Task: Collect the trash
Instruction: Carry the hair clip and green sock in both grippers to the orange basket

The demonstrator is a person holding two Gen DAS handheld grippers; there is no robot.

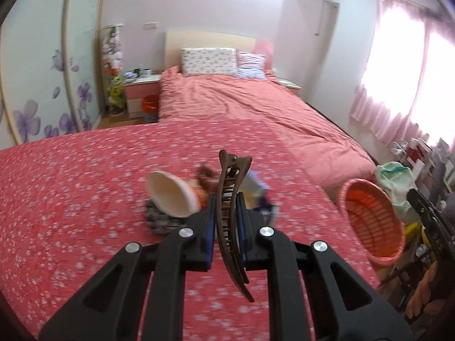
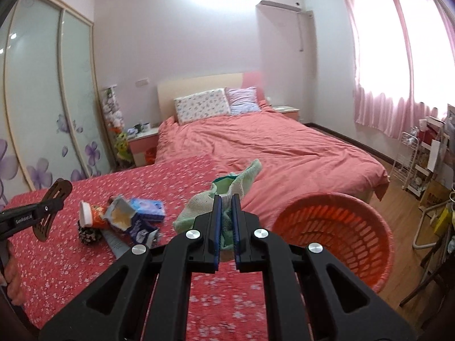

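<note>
Left wrist view: the left hand-held gripper [image 1: 226, 216] grips a brown hair clip [image 1: 229, 221] above the desk [image 1: 71, 199]. The right hand-held gripper [image 2: 226, 221] clamps a green cloth [image 2: 199, 207]. Both likely go next to the orange basket [image 2: 335, 227].

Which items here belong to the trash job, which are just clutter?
In play: hair clip in left gripper; green cloth in right gripper; orange basket; paper cup, torn carton, blue box on the table.

Just there: bed, pillows, nightstand, curtains, shelf rack.
</note>
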